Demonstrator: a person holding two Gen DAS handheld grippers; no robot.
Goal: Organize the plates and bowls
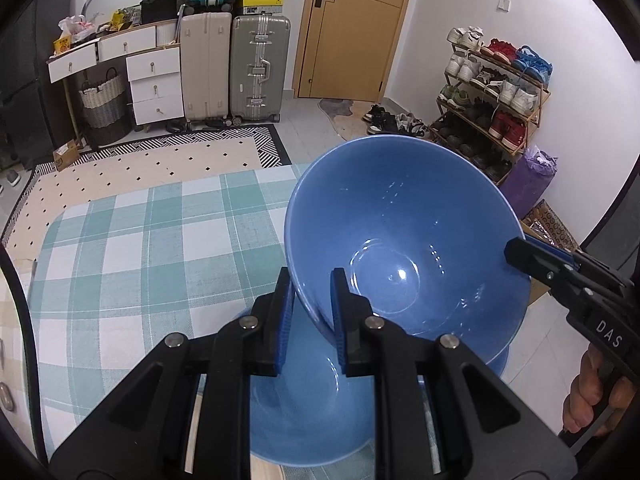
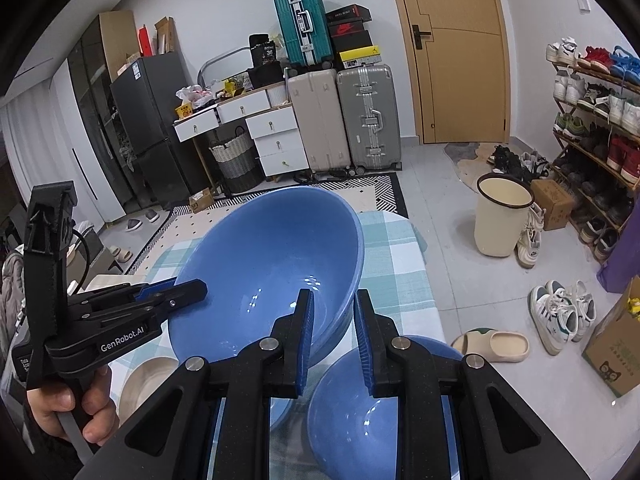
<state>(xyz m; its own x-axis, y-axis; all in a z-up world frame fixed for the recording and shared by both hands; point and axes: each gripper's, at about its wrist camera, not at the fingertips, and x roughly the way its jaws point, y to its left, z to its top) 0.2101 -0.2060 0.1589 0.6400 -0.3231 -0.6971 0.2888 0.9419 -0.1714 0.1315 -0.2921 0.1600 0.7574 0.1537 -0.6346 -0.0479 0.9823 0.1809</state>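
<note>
Glossy, deep, round blue bowl (image 1: pixel 404 236) held tilted above the table, filling the centre-right of the left wrist view and the middle of the right wrist view. Beneath it, lower centre, a second blue bowl (image 1: pixel 308 408) of the same smooth glaze, resting on a teal-and-white checked tablecloth (image 1: pixel 132 248) (soft, woven look). At lower left of the right wrist view, a cream plate (image 2: pixel 148 380), partly hidden behind the gripper body.

Beyond the table: patterned rug (image 1: pixel 160 160), hard-shell suitcases (image 1: pixel 236 72), a wooden door (image 1: pixel 352 28) at top centre, a shoe rack (image 1: pixel 492 96) at right, a cream bin (image 2: pixel 502 216) on the tiled floor.

Left gripper (image 1: pixel 310 304) pinching the near rim of the raised bowl, ribbed blue pads (image 1: pixel 285 320) either side of the wall. Right gripper (image 2: pixel 332 340) clamped on the opposite rim likewise. Both angled downward; bare hand (image 2: pixel 76 408) wrapped round the left handle at lower left.
</note>
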